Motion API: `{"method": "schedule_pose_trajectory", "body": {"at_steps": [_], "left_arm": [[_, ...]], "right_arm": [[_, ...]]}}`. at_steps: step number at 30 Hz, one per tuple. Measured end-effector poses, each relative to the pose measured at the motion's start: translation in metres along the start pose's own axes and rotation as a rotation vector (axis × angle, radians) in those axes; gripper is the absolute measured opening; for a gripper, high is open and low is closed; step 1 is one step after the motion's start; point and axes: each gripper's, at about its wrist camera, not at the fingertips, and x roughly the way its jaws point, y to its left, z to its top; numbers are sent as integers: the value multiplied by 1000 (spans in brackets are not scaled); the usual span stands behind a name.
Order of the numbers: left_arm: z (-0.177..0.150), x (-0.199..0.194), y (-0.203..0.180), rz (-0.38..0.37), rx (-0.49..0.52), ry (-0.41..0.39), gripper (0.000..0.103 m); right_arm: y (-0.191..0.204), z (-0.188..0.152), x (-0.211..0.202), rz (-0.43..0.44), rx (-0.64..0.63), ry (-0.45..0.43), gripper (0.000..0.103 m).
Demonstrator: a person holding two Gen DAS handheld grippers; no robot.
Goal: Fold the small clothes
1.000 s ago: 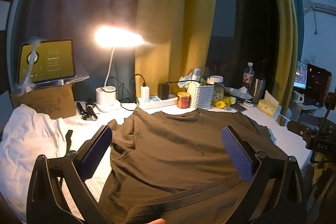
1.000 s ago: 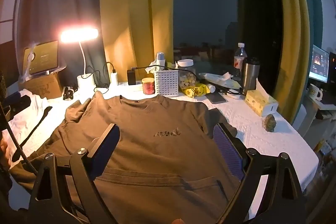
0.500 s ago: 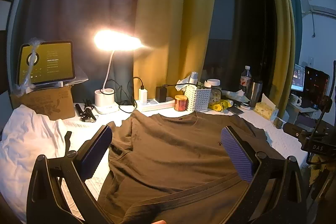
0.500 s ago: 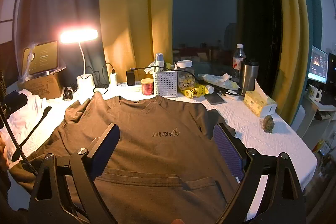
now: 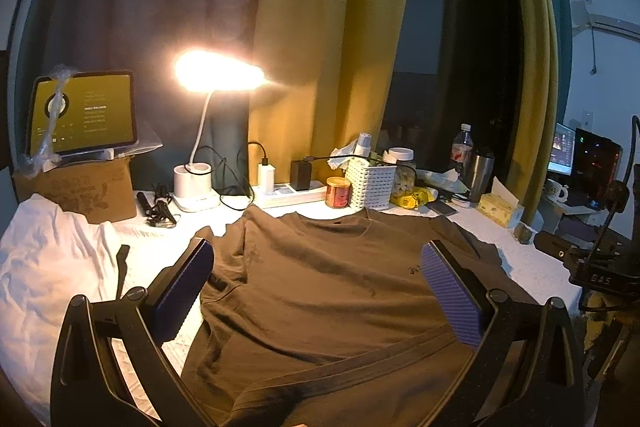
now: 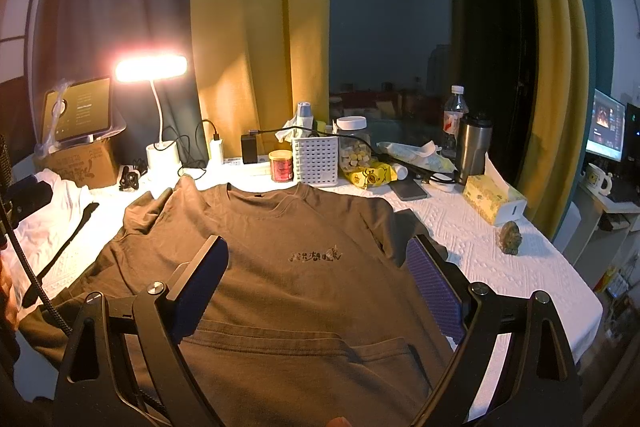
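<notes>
Right wrist: brown T-shirt (image 6: 304, 279) beneath parted right tool (image 6: 316, 275).

Between the tongs lies a brown T-shirt (image 6: 304, 267) with a small dark chest print; beyond it, yellow curtains (image 6: 256, 27); underneath, a white textured cloth (image 6: 500, 267).

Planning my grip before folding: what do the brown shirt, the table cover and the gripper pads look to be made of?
Shirt: soft matte knit, probably cotton jersey; it drapes in loose creases and has a ribbed collar.
Table cover: white textile with a raised woven or quilted pattern.
Pads: purple, finely ribbed, likely rubber or textured plastic, on black frames.
</notes>
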Motion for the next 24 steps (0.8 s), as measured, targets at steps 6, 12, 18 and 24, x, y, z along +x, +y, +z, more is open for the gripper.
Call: {"method": "schedule_pose_trajectory", "body": {"at_steps": [6, 12, 18, 24], "left_arm": [[0, 0, 0, 4, -6, -7, 102], [0, -1, -1, 40, 9, -17, 102], [0, 2, 0, 29, 4, -8, 102], [0, 3, 2, 35, 10, -15, 102]], "right_arm": [[0, 0, 0, -1, -2, 1, 93], [0, 0, 0, 0, -1, 1, 93], [0, 1, -1, -1, -3, 0, 93], [0, 0, -1, -1, -3, -1, 93]]}}
